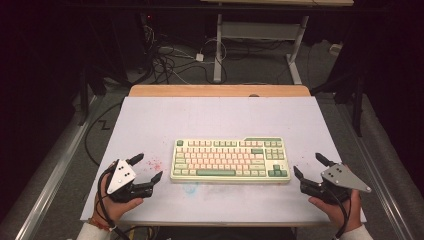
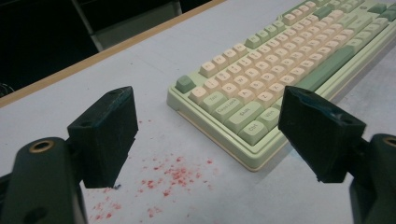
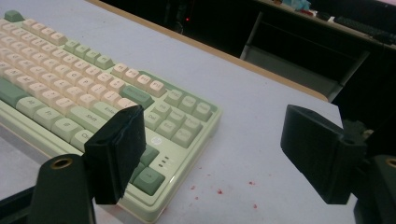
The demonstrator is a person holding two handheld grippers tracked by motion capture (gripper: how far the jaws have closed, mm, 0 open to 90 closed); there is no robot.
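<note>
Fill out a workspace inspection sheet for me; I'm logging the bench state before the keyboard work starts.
Surface: pale table top with a wooden far edge, red speckled stains near the keyboard's left end and a faint blue smudge in front of it.
Job's things: green and cream keyboard lying flat at the middle, untouched.
Clutter: nothing seen.
Grippers: left gripper and right gripper both open, empty, one at each end of the keyboard.
Cables: a black cable trails from each gripper toward the person; loose cables lie on the floor beyond the table.
Surroundings: dark room, white desk legs behind.
</note>
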